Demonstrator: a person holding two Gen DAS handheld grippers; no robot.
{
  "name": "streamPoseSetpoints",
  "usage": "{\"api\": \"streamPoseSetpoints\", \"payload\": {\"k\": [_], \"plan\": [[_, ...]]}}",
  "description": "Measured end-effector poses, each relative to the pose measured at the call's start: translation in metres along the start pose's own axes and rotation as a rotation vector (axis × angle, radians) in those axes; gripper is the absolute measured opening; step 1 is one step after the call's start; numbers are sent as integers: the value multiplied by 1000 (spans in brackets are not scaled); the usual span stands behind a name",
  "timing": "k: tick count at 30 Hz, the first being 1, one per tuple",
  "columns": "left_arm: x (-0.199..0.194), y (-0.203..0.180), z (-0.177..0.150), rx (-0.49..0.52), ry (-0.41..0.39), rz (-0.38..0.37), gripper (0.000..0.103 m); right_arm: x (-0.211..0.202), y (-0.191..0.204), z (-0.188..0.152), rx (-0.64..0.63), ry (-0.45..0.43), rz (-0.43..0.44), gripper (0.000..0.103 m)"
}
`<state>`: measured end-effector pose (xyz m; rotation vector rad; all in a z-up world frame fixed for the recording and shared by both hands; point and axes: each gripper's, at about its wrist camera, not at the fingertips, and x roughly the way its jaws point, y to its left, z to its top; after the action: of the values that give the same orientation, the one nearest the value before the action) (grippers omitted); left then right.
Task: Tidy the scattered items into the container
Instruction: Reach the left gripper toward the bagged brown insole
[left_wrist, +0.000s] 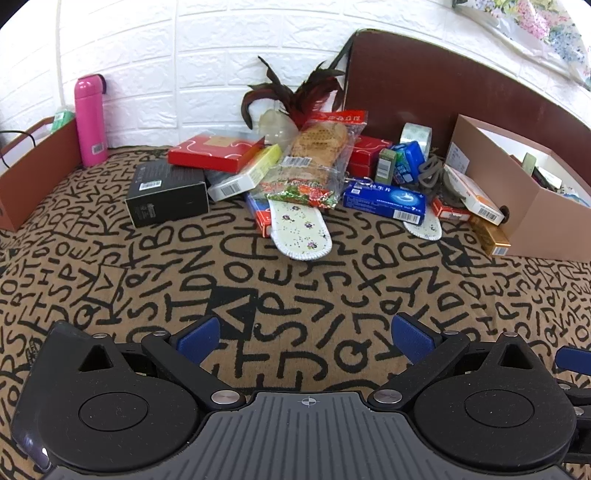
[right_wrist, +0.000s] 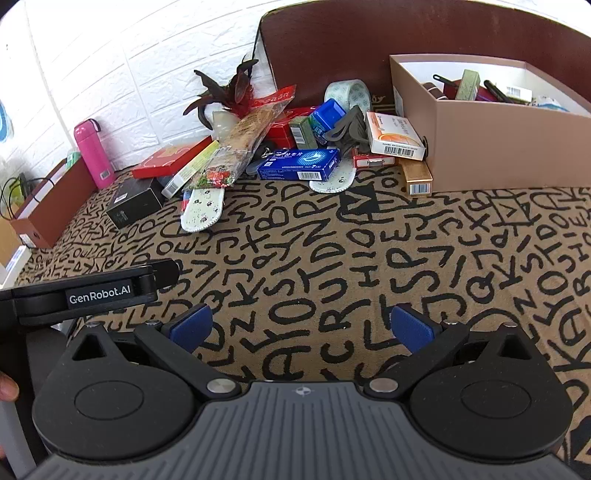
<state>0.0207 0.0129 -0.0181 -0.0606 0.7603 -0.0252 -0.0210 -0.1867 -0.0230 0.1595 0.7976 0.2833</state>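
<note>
Both jaws apart and empty, left gripper (left_wrist: 306, 338) and right gripper (right_wrist: 303, 326) low over the lettered cloth. Clutter pile (right_wrist: 280, 147) sits top centre, container (right_wrist: 491, 136) upper right, touching the pile so transfers look short

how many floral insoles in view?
2. One insole sticks out from under the snack bags at the pile's front; the other insole pokes out from under the blue box. More may be buried in the pile.
</note>
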Motion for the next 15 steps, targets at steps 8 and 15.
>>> {"api": "streamPoseSetpoints", "payload": {"k": [8, 15], "plan": [[11, 2, 10, 10, 6, -11, 103, 11, 2, 6, 17, 6, 8, 102], [25, 7, 20, 6, 19, -20, 103, 23, 10, 10, -42, 12, 38, 102]]}}
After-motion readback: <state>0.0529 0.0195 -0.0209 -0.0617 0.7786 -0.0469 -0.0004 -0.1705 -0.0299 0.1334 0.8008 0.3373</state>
